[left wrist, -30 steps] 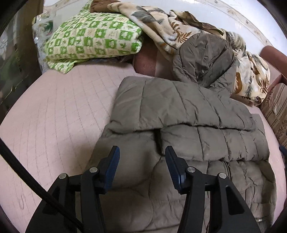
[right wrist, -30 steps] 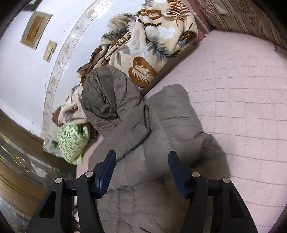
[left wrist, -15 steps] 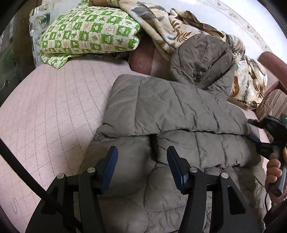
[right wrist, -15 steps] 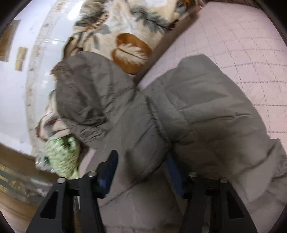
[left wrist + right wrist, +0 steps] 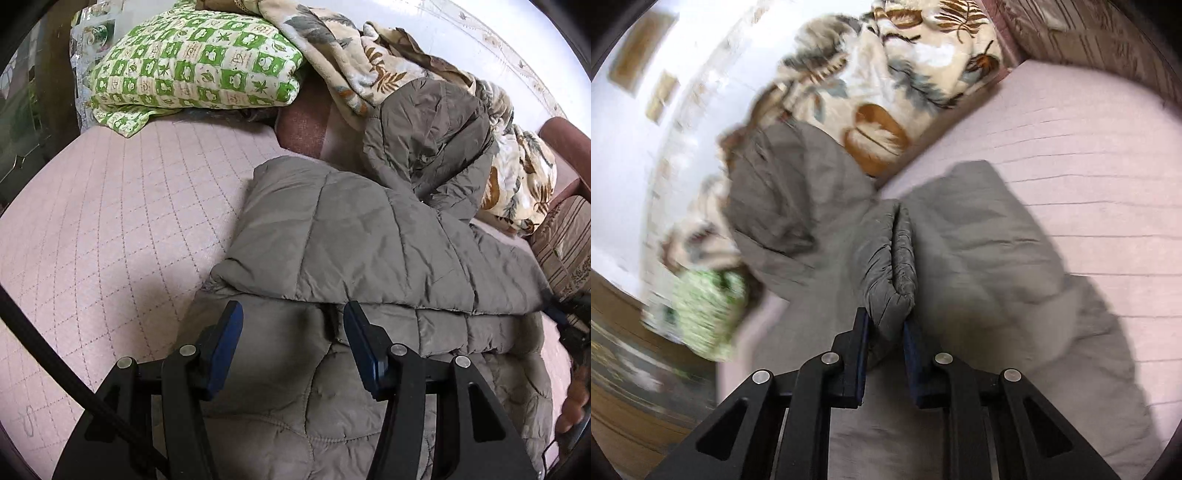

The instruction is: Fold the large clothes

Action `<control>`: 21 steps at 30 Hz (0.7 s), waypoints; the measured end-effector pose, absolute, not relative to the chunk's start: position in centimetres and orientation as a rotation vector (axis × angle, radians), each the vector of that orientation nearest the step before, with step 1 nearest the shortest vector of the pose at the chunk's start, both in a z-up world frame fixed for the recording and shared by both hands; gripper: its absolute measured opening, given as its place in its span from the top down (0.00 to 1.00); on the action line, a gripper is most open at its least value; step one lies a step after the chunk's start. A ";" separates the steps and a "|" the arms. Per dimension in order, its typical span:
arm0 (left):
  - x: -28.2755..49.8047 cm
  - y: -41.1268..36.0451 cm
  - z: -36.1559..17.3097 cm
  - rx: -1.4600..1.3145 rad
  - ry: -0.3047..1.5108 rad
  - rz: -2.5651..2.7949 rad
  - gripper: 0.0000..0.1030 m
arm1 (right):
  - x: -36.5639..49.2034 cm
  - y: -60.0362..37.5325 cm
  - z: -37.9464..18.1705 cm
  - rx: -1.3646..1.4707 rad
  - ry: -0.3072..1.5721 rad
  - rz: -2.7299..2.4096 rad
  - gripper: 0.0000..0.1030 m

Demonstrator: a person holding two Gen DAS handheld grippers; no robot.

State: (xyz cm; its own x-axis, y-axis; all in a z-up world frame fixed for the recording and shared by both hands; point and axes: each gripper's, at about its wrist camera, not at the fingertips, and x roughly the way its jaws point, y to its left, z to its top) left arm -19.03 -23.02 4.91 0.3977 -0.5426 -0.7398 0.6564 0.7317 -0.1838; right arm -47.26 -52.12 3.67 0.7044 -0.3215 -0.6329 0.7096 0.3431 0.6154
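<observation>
Starting at your left gripper (image 5: 291, 339), keep its jaws half open and empty above the near part of the grey quilted jacket (image 5: 369, 236), which lies on the pink bed (image 5: 110, 221) toward its right edge, hood by the headboard. Your right gripper (image 5: 886, 332) has just been closing its jaws, now pinching a jacket fold. Grip firmly, lift gently, keep the sleeves tucked.

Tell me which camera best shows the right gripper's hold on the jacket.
Right wrist view: the right gripper has just been closing and pinches a bunched fold of the grey jacket. The left wrist view catches only its dark edge at far right.
</observation>
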 end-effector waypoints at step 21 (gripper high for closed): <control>-16.5 -26.7 5.6 0.207 0.810 -0.727 0.41 | -40.7 -48.1 3.4 0.465 0.637 -0.765 0.26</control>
State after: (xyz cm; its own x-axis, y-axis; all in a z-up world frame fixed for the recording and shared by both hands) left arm -16.45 -26.72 5.60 0.4659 -0.5117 -0.7219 0.6625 0.7425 -0.0987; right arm -40.71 -48.15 3.36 0.5525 -0.4867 -0.6767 0.7540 0.6379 0.1568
